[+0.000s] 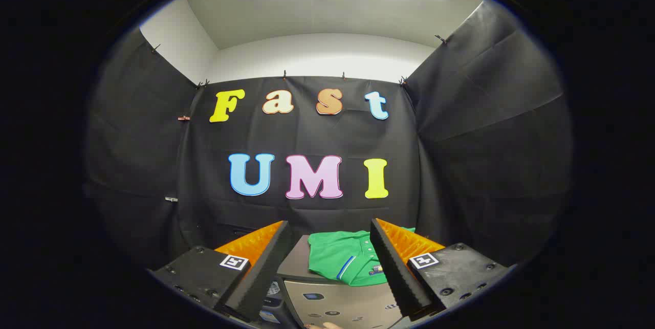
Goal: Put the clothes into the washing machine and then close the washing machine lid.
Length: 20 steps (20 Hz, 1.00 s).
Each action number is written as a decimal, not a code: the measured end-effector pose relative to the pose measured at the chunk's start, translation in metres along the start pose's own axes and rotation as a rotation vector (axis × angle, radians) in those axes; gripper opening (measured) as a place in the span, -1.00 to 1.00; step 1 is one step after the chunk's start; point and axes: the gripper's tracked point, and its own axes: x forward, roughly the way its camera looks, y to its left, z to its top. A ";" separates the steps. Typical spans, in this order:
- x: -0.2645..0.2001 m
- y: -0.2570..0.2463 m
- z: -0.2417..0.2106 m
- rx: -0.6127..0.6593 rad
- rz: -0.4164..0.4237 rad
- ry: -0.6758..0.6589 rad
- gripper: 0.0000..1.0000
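Presently held: gripper (327,267), fingers spread wide and grasping nothing, levelled toward the booth wall, which suggests an approach not yet begun; green garment (344,262), folded, with a striped placket, lying on the flat top of the washing machine (337,304), seen between and just beyond the fingers, presumably staged there within easy reach; machine top appears closed beneath the garment, though the lid seam cannot be made out; control panel (332,303) faces the gripper below the garment; fingertips of a person (327,325) show at the panel's near edge.
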 end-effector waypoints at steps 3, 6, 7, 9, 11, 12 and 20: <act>0.001 0.000 0.001 -0.005 -0.004 0.003 0.96; 0.000 0.000 0.003 -0.005 -0.008 0.001 0.96; 0.000 0.000 0.002 -0.005 -0.010 0.001 0.96; -0.001 -0.001 0.002 -0.004 -0.011 0.001 0.96; -0.001 -0.001 0.002 -0.004 -0.013 0.001 0.96; 0.000 -0.001 0.002 -0.005 -0.014 0.002 0.96; 0.002 -0.003 0.001 -0.008 -0.018 0.008 0.96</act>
